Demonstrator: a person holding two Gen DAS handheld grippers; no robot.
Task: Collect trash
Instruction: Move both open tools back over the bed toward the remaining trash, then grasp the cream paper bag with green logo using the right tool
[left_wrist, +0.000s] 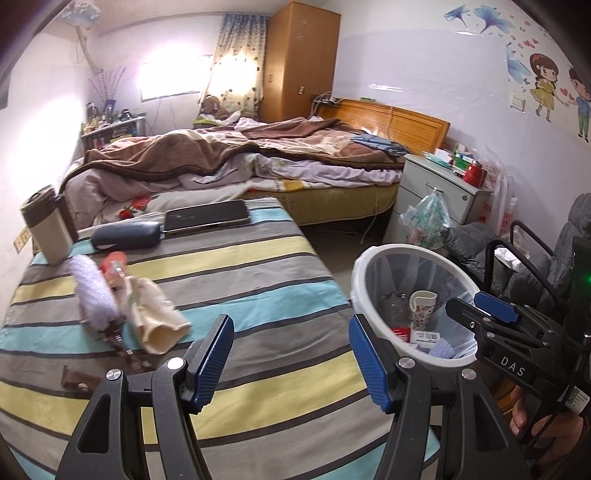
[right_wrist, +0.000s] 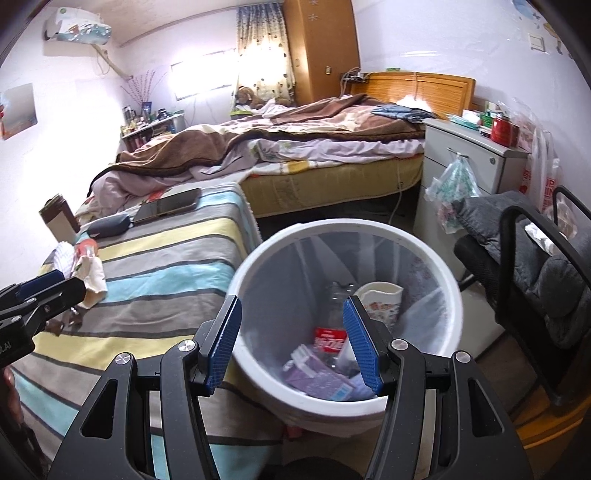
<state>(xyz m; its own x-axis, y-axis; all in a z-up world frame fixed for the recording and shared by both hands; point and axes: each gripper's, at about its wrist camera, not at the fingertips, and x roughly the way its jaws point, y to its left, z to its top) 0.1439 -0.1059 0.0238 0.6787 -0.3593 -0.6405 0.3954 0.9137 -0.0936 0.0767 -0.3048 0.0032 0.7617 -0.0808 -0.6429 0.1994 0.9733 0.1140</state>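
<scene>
Striped table edge under your left tool (left_wrist: 291, 363), jaws wide and empty, aimed toward the wrappers (left_wrist: 129, 306) at its left edge; right tool (right_wrist: 293, 341), also wide, hangs over the bin (right_wrist: 447, 291).

Ahead of me a striped cloth (left_wrist: 236, 273) covers the near surface, and on it a tablet (left_wrist: 207, 216) lies flat at the far end, a dark case (left_wrist: 125, 235) just beside it, a beige mug (left_wrist: 46, 229) upright by the wall. Beyond is my unmade bed (left_wrist: 236, 162) with a brown blanket (left_wrist: 184, 155), a wardrobe (left_wrist: 301, 59) and curtain (left_wrist: 236, 62) behind. A white cabinet (right_wrist: 461, 162) stands beside the bed, a red jar (right_wrist: 503, 129) on top, a plastic bag (right_wrist: 452, 184) hanging from its handle, and a black chair (right_wrist: 535, 266) at right
</scene>
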